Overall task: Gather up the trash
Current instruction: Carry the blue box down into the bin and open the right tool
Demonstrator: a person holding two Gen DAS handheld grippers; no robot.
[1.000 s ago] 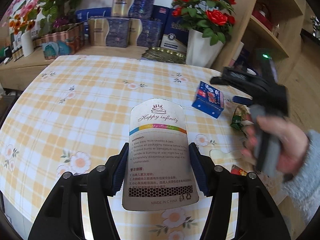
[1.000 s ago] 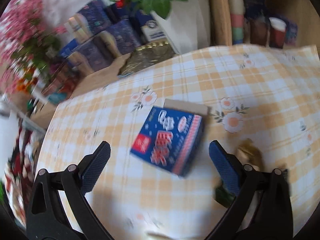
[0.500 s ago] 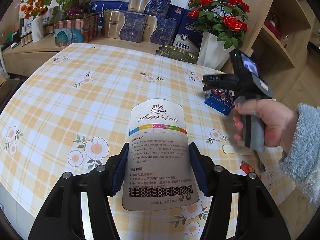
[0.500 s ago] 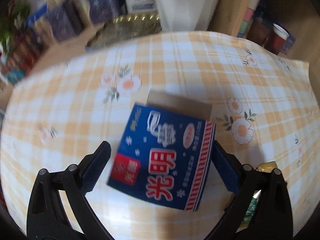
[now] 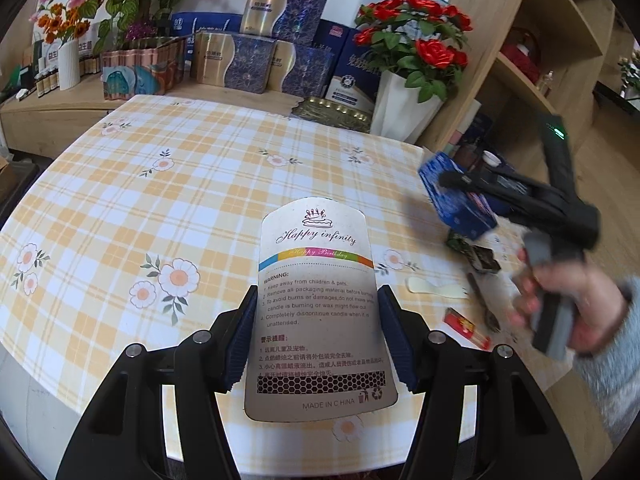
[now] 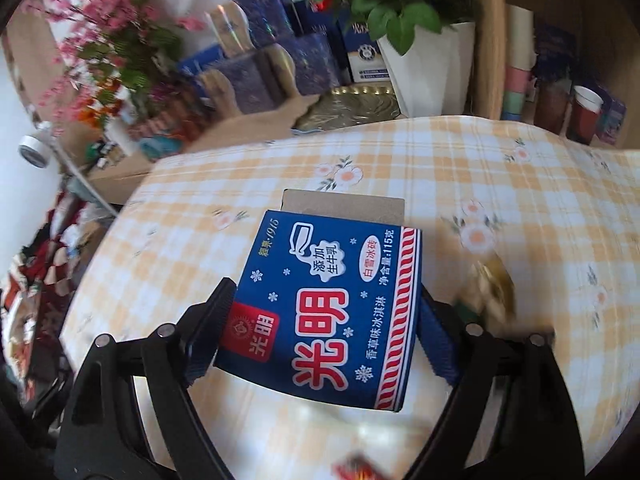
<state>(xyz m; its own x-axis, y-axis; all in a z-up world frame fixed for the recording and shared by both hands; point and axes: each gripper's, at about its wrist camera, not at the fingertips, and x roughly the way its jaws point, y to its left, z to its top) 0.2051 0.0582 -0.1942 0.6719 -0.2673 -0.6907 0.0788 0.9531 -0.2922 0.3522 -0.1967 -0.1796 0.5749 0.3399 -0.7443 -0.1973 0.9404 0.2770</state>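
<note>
While the left gripper clamps both pads on a candle packaging card printed "Happy infinity", holding it above the checked worktop, the right gripper squeezes a blue ice cream box, lifted off the cloth at the worktop's right side. Below it lie a dark wrapper, a pale plastic spoon and a red wrapper.

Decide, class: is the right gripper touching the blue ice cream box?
Touching. The right wrist view shows the right gripper with both pads pressed against the sides of the blue ice cream box.
</note>
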